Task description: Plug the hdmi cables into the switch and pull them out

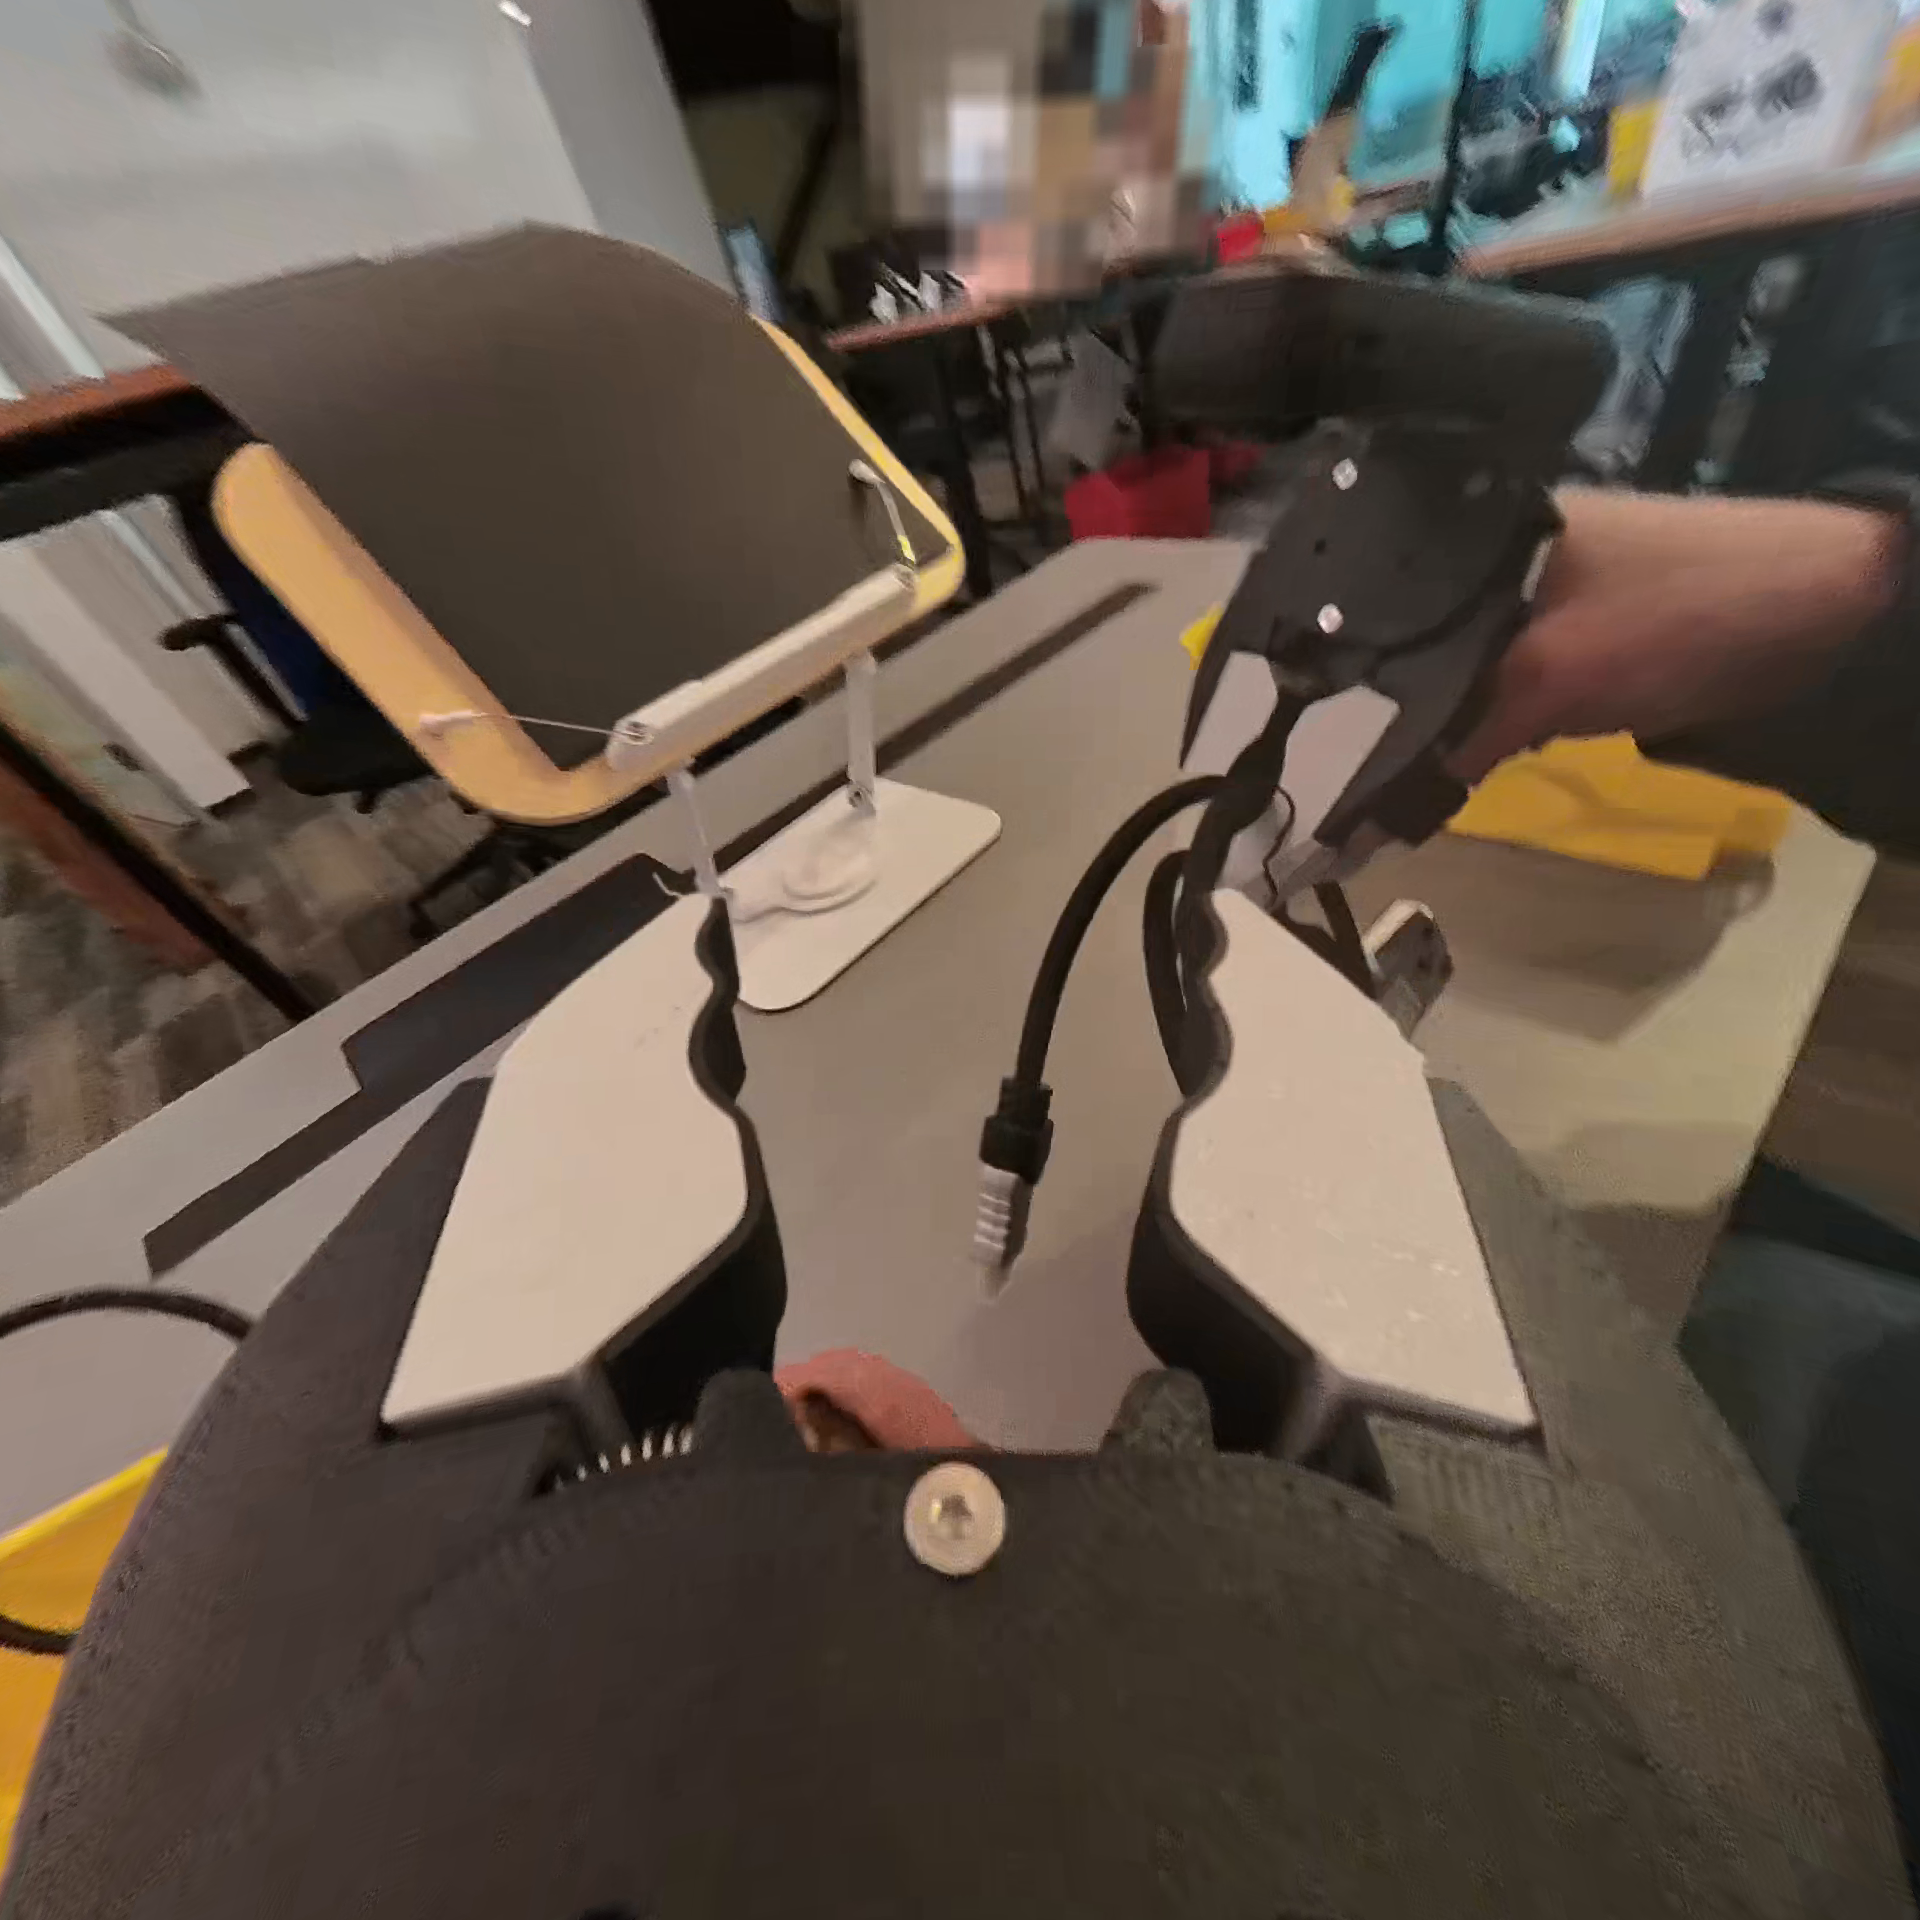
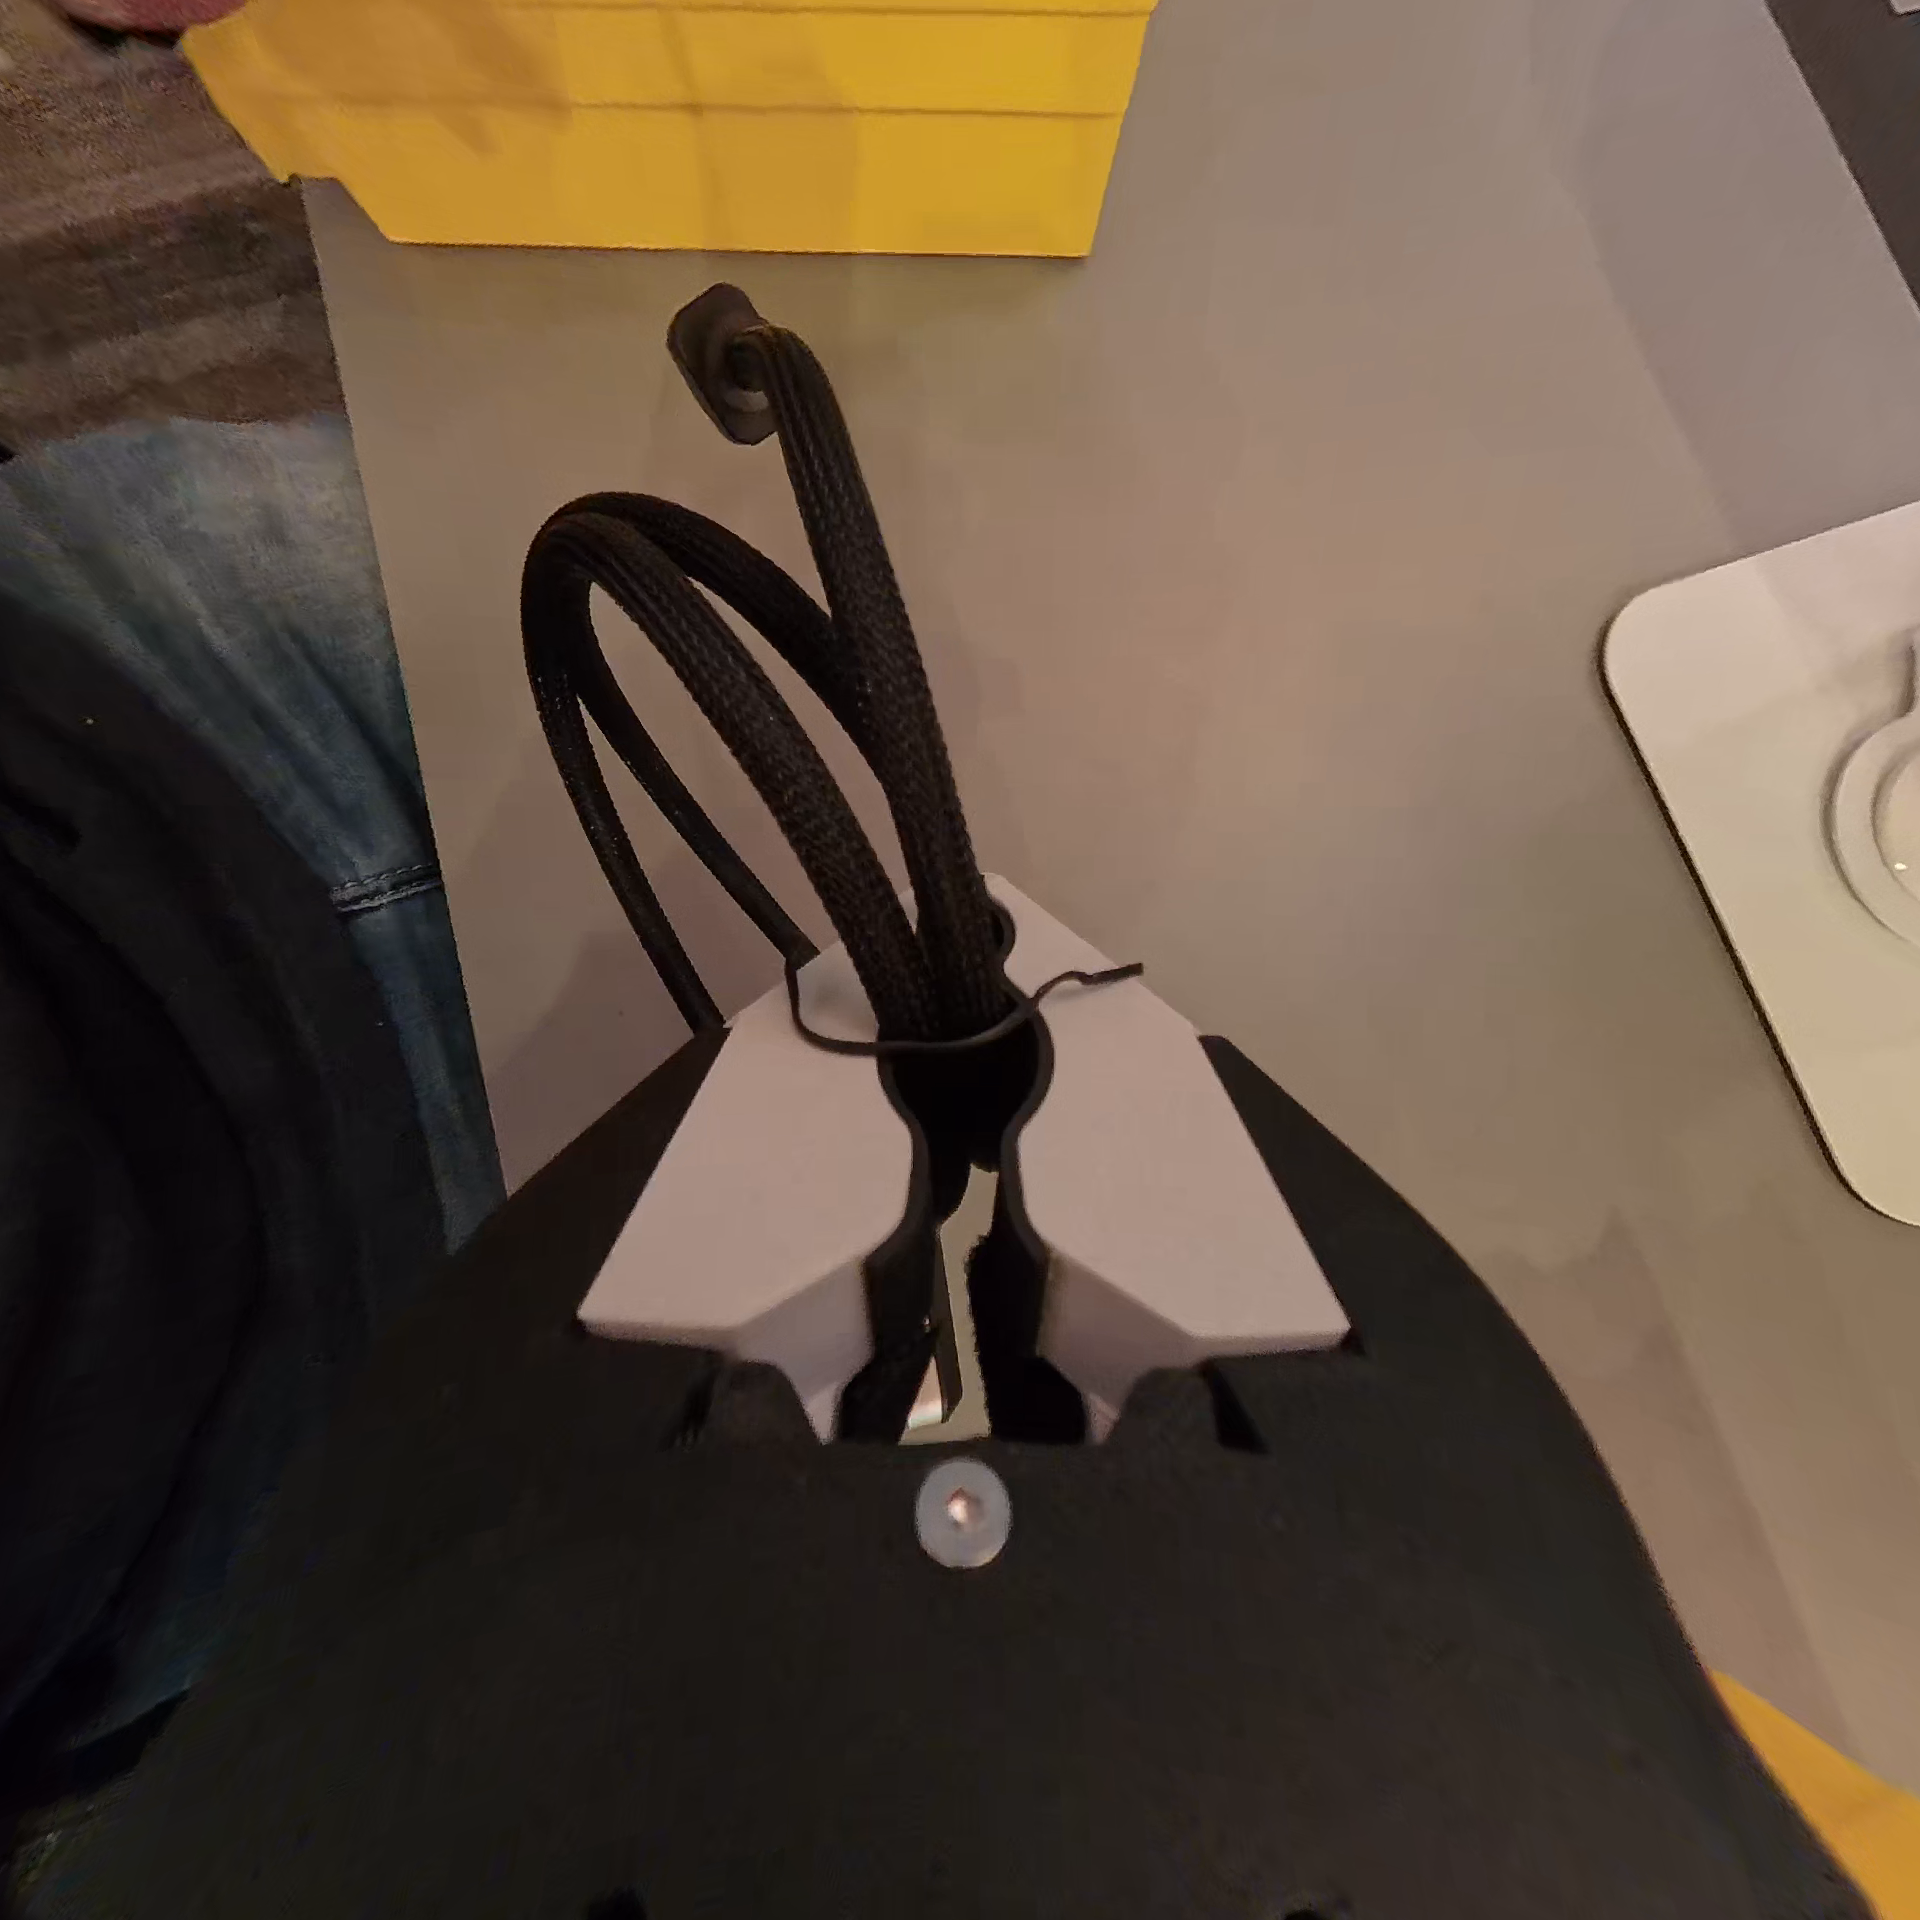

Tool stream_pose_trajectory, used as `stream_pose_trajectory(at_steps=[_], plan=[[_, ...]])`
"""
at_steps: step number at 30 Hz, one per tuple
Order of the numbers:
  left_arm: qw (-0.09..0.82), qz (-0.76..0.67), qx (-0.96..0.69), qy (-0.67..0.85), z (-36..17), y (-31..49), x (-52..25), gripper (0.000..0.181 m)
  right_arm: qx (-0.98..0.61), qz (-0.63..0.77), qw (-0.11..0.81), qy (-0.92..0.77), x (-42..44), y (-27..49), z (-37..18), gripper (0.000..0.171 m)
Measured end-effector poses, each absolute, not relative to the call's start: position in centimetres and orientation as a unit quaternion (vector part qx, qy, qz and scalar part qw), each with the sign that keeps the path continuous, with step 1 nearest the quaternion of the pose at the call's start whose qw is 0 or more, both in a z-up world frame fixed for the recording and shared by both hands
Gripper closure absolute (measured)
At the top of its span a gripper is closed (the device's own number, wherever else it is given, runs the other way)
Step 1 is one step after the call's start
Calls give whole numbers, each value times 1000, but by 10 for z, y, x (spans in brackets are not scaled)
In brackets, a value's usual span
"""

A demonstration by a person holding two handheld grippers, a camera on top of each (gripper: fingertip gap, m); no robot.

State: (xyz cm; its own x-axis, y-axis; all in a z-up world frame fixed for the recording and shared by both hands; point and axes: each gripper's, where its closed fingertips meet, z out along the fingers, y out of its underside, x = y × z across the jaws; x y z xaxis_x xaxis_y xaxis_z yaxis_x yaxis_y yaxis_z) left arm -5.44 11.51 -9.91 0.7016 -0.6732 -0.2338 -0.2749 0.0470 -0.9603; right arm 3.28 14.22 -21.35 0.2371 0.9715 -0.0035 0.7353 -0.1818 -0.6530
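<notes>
My left gripper (image 1: 956, 935) is open and empty above the grey table (image 1: 883, 1049). A black cable (image 1: 1070, 914) hangs between its fingers, apart from both, ending in a black and silver HDMI plug (image 1: 1006, 1169) that points down. My right gripper (image 1: 1278, 790) is held by a hand at the upper right and is shut on the cable bundle. In the right wrist view, the right gripper (image 2: 935, 966) pinches a looped black braided cable bundle (image 2: 727, 707) tied with a thin black tie. One plug (image 2: 727, 364) sticks out ahead. A small blurred dark and silver piece (image 1: 1408, 961) lies beyond my right finger.
A white stand (image 1: 883, 883) holding a yellow-rimmed black board (image 1: 540, 499) is on the table at the left; its base shows in the right wrist view (image 2: 1766, 883). Yellow bins (image 2: 727, 125) sit at the table edge. A person's jeans (image 2: 260, 675) are at the left.
</notes>
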Motion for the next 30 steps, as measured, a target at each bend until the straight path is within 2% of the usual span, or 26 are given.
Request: stream_pose_trajectory(at_steps=[6,9,15,21,26,30], plan=[[552,-145,-634,522,-123,120,1,91,-734,211,255,-593,27,137,-220,171],[501,-115,-605,608,-142,122,23,94,-729,210,248,-602,24,133,-223,171],[426,-113,-551,709,-165,114,45,113,-723,212,241,-612,23,129,-226,171],[379,-96,-535,749,-179,114,48,121,-713,226,246,-617,20,124,-220,171],[381,-85,-532,751,-180,118,53,135,-714,223,245,-617,22,125,-221,171],[386,-80,-534,748,-182,122,53,137,-715,215,246,-618,23,126,-222,171]])
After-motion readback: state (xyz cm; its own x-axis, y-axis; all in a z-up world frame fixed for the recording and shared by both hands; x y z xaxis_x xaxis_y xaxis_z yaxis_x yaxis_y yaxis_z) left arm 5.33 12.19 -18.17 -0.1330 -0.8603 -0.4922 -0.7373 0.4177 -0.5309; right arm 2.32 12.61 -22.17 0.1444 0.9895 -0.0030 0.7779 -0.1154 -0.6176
